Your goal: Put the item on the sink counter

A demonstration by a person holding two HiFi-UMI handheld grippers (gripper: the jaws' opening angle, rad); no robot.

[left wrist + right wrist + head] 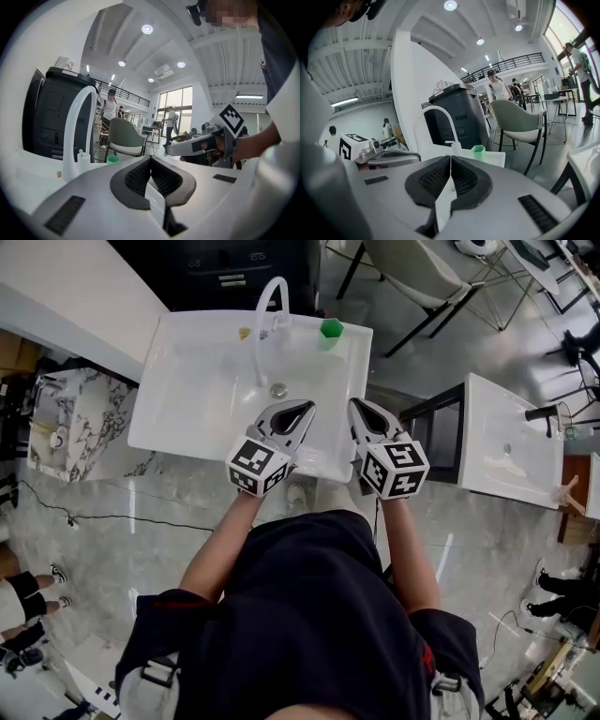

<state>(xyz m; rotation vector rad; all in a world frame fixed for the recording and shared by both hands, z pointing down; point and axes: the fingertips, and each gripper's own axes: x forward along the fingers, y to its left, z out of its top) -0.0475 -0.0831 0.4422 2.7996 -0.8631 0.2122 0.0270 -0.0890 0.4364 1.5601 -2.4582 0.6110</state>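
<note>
**White sink bench in a wide hall, both grippers shut over its front edge**

The grey polished floor [112, 549] takes up most of the head view and runs on past every unit. On it stands the white sink bench [150, 418], its basin sunk into the top and a flat rim all round. Behind it is a black cabinet [234, 268]. A marbled basin [80, 423] stands to the left and a second white sink [511, 442] to the right, with a dark frame in the gap between that sink and the bench. A pale chair [412, 273] stands on the floor beyond the bench's right back corner. A thin black cable [84, 515] lies across the floor at the left.

The white arched faucet [267, 306] rises from the back rim. The green cup [331, 329] stands upright on the rim at the back right corner, just beside the faucet and well apart from both grippers. The drain [278, 390] sits mid-basin.

The left gripper [305, 409] and right gripper [361, 409] hang side by side over the basin's front part, near each other (tips pointing toward the faucet). Each gripper view shows its jaws pressed together with nothing between them. The bench's front edge lies under the marker cubes.
</note>
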